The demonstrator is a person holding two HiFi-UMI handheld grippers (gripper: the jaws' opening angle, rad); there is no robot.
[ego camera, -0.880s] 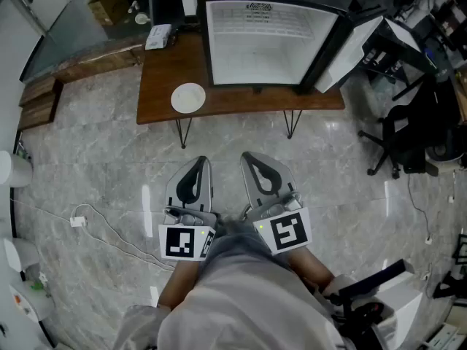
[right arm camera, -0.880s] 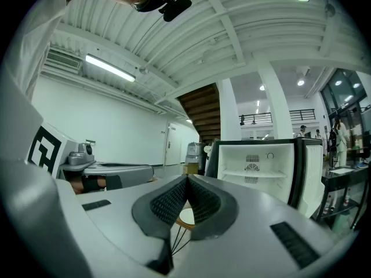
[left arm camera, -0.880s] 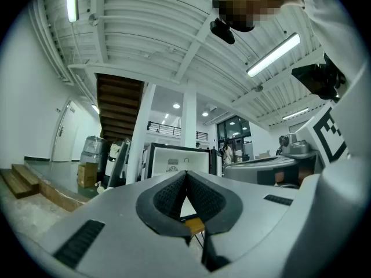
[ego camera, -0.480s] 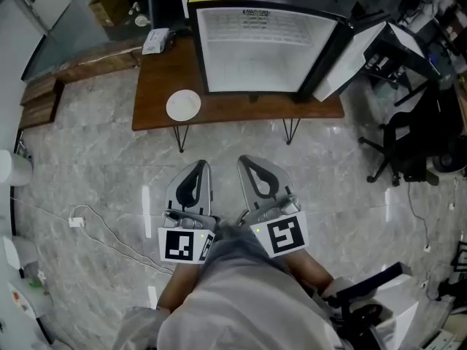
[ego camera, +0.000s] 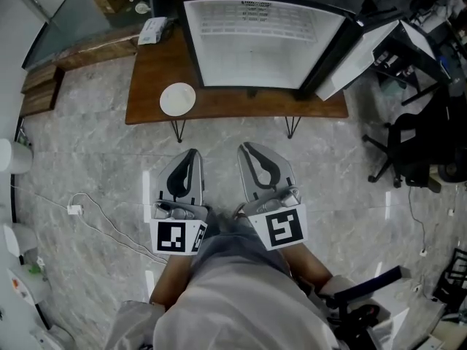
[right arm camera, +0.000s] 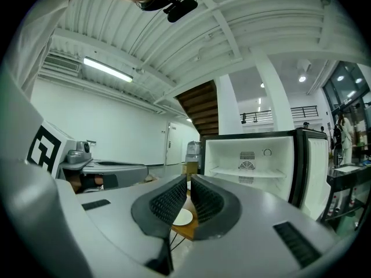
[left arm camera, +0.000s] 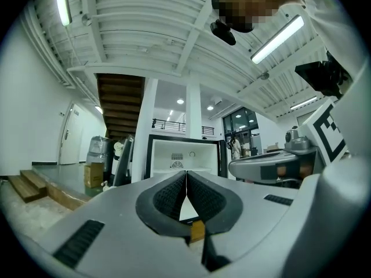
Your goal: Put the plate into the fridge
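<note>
the open fridge (ego camera: 263, 46) fills the head view at 12 o'clock, its white inside bare and its door (ego camera: 361, 53) swung out toward 2 o'clock. a brown wooden table (ego camera: 149, 68) shows along the fridge's front edge and out to its 9 o'clock side, standing on thin hairpin legs over a grey marble floor (ego camera: 87, 159). the left gripper (ego camera: 192, 154) and the right gripper (ego camera: 246, 149) sit side by side near 6 o'clock, over the floor and short of the table, both pointing toward 12. the left claw is pressed fully together, empty. the right claw is closed to a thin slit with nothing in it. the white round plate (ego camera: 177, 98) lies on the table at 11 o'clock from the grippers, just beside the fridge and well apart from both claws
</note>
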